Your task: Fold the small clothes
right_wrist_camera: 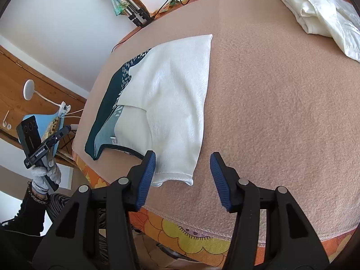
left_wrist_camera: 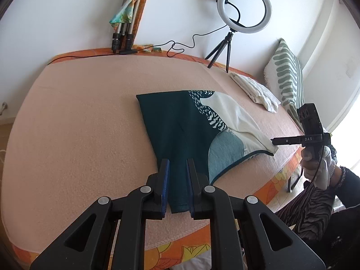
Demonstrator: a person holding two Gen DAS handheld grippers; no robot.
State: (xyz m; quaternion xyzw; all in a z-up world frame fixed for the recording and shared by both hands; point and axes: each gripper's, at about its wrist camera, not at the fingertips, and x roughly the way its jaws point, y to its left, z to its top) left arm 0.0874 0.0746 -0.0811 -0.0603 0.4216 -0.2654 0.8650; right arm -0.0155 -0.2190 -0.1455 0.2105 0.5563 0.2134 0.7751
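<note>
Two claws hover over the pink blanket (right_wrist_camera: 281, 90): left gripper (left_wrist_camera: 177, 164) clamped on the dark-teal-and-white folded garment (left_wrist_camera: 180, 121), right gripper (right_wrist_camera: 182, 157) apart, its white corner between the pads.

The pink blanket (left_wrist_camera: 78, 112) on the bed is nubbly, matt fleece. The dark-teal and cream printed garment (left_wrist_camera: 180, 121) is soft, matt cloth. At the bottom of the frame the left gripper (left_wrist_camera: 177, 168) is matt black plastic with ribbed blue pads (right_wrist_camera: 148, 175) and dull metal rivets (left_wrist_camera: 145, 189).
</note>
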